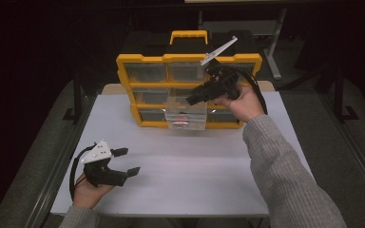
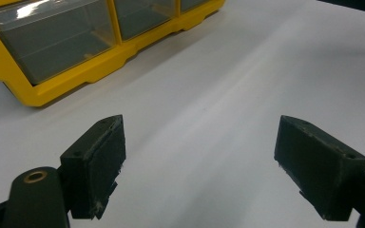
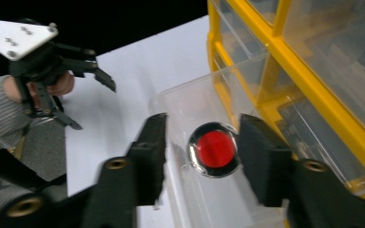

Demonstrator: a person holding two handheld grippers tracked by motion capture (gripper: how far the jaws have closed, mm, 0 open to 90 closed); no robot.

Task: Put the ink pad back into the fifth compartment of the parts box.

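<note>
A yellow organizer point(image 1: 142, 60) with clear drawers stands at the back of the white table point(image 1: 195, 175). One clear drawer point(image 1: 186, 115) in its middle column is pulled out toward me. Inside that drawer point(image 3: 190, 102) lies a round red disc with a silver rim point(image 3: 215, 148). My right gripper point(image 1: 190, 99) hovers just above the drawer, pointing down at it. Its jaws point(image 3: 203, 119) are open on either side of the disc, with a gap at the left jaw. My left gripper point(image 1: 129, 161) rests near the front left of the table, wide open point(image 2: 202, 121) and holding nothing.
The organizer's lower corner point(image 2: 43, 90) lies ahead and to the left in the left gripper view. A yellow carry handle point(image 1: 188, 35) tops the organizer. Dark floor and a metal frame surround the table. White tabletop stretches between the two grippers.
</note>
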